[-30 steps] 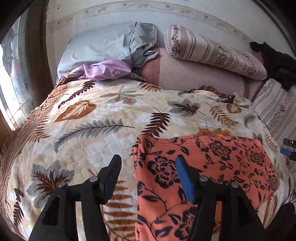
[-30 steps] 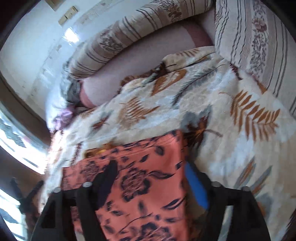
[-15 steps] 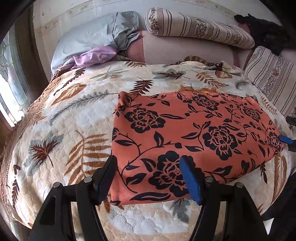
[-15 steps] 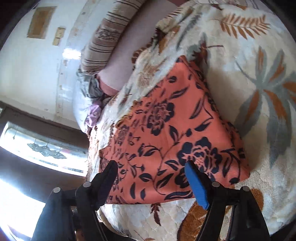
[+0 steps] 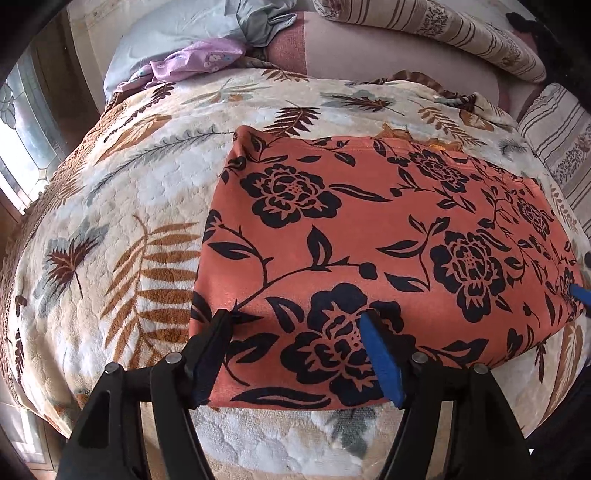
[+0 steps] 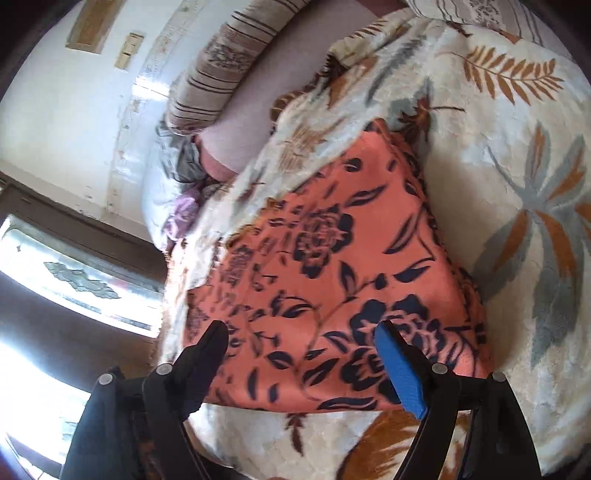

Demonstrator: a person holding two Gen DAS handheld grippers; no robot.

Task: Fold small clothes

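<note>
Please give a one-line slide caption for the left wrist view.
Open left gripper poised over orange floral garment on leaf-print blanket.

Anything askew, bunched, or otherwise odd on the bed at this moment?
Mostly tidy. The orange floral garment lies flat on the leaf-print blanket, but a yellow-orange scrap of cloth pokes out past its far edge. By the grey pillow, a purple cloth sits crumpled.

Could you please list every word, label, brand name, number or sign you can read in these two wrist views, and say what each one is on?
No readable text in either view.
Orange floral garment: black flower print only, no label showing.
Leaf-patterned blanket: pattern only.
Striped bolster: stripes and ornament, no lettering.
Lilac cloth: small printed motifs, too small to tell whether any are letters.
Wall plates: blank as far as can be seen, blurred.
</note>
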